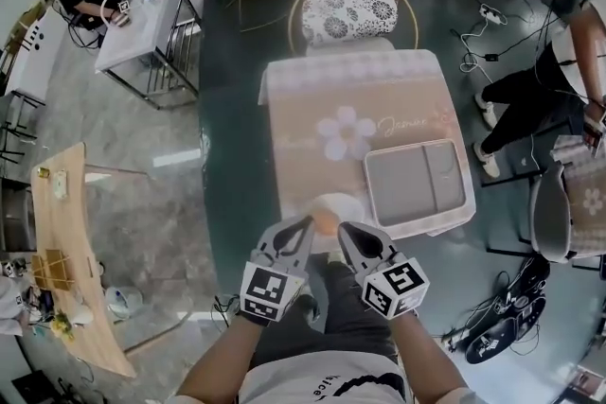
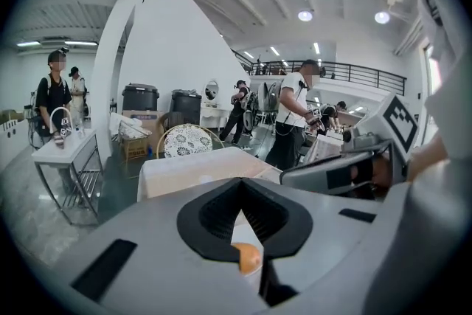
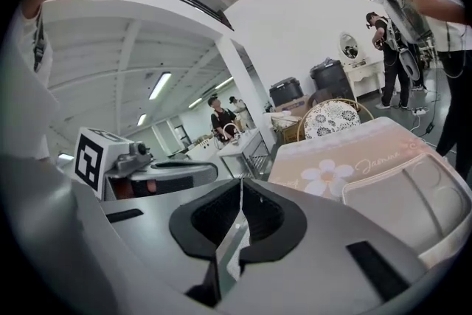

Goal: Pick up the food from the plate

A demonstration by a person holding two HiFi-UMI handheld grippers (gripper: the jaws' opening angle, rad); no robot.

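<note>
Lower centre, left gripper (image 1: 305, 227) and right gripper (image 1: 345, 232) both hang closed and empty either side of the orange food (image 1: 325, 220) on the plate (image 1: 348, 203), probably lining up a grab.

Grey divided tray (image 1: 417, 183) sits right on cloth-covered table (image 1: 312, 99). Small round orange food (image 1: 325, 220), probably on white plate (image 1: 346, 203), at table's lower-centre edge.

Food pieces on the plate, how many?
1: an orange round piece on the white plate at the near edge of the table. The left tool and right tool cover the plate's near side, so more may be hidden.
</note>
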